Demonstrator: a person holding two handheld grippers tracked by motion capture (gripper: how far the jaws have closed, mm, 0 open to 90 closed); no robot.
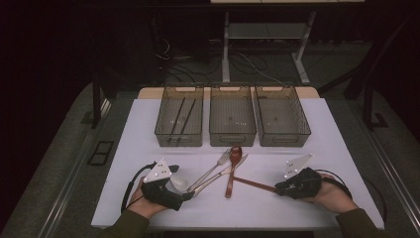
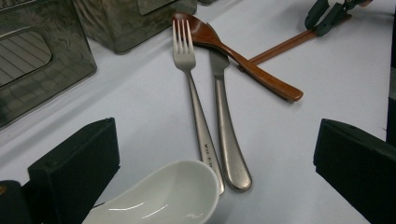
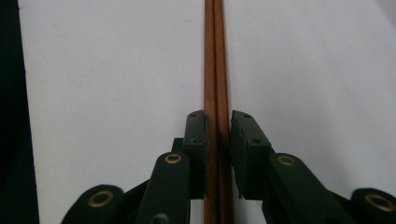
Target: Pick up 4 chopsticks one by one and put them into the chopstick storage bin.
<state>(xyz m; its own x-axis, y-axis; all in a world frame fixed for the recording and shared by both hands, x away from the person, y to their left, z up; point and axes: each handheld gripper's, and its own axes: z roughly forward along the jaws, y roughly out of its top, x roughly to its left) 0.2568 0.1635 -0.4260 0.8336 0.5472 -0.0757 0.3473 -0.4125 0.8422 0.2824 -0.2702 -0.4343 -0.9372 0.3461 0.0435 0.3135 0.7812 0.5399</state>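
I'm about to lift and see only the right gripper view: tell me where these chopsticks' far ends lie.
Observer: The chopsticks run to the wooden spoon and meet its handle; over or under, I cannot tell.
Operator: Report the left gripper.
Observer: The left gripper is open, with a white spoon between its jaws.
Operator: Name a bin for the chopsticks.
Observer: The left bin already holds two dark sticks.
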